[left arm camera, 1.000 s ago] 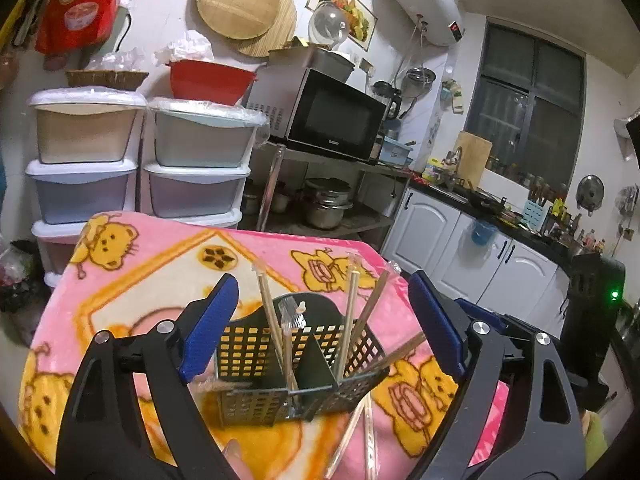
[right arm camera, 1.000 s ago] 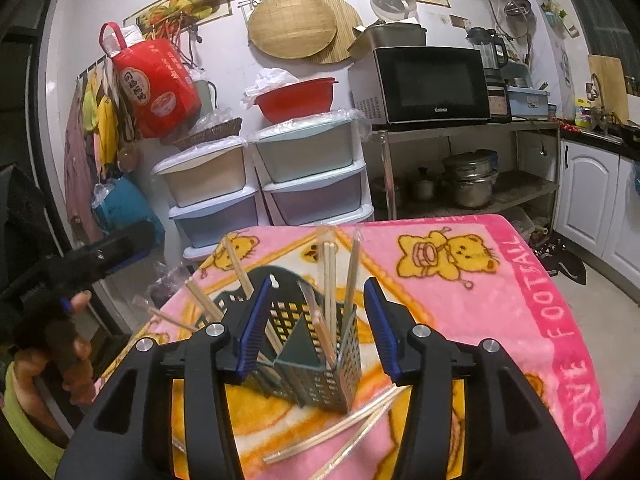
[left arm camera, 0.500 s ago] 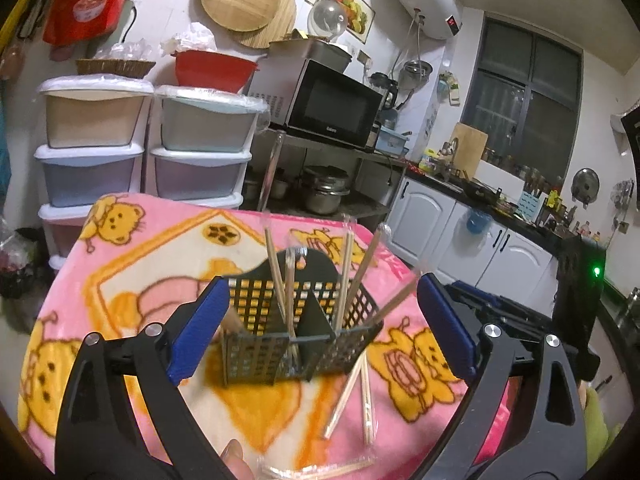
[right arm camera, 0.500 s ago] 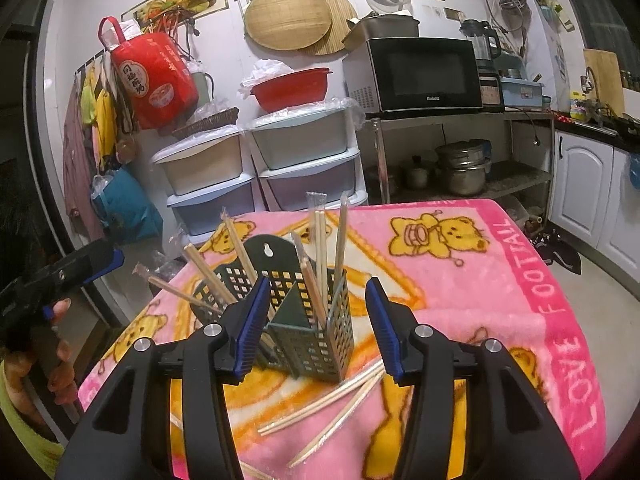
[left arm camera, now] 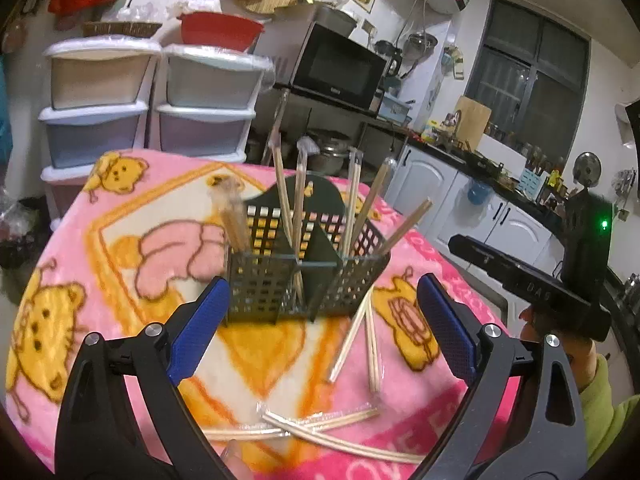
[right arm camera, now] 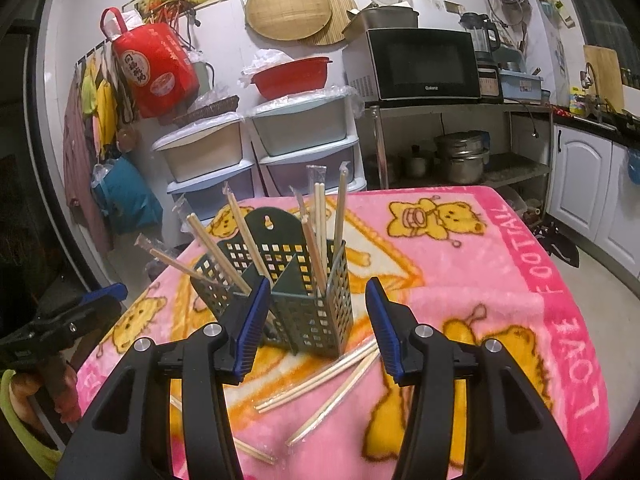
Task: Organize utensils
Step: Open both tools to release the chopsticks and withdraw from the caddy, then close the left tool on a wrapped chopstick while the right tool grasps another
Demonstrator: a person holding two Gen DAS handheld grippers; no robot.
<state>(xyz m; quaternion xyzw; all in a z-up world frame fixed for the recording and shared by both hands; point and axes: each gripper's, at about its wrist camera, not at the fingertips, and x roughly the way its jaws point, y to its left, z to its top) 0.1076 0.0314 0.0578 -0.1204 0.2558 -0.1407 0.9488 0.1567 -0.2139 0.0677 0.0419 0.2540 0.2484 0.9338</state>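
A dark green perforated caddy point(left arm camera: 276, 288) stands upright on the pink bear blanket point(left arm camera: 120, 264) and holds several wrapped chopsticks point(left arm camera: 298, 196). Loose chopsticks point(left arm camera: 352, 340) lie in front of it, and more point(left arm camera: 320, 426) lie crossed near the blanket's front edge. My left gripper point(left arm camera: 322, 332) is open wide, just short of the caddy, with nothing between its pads. In the right wrist view the caddy point(right arm camera: 316, 312) sits just beyond my right gripper point(right arm camera: 318, 326), which is open and empty. Loose chopsticks point(right arm camera: 320, 376) lie under it.
Stacked plastic drawers point(left arm camera: 100, 80) and a shelf with a microwave point(right arm camera: 424, 64) stand behind the table. A hand holds the right gripper's body point(left arm camera: 528, 284) at the right. The left gripper point(right arm camera: 72, 312) shows at the left edge. White cabinets point(right arm camera: 580, 184) line the right wall.
My left gripper has sunk and drawn back from the caddy, so the loose chopsticks at the front edge have come into view. The right gripper has shifted slightly; its jaws look unchanged.
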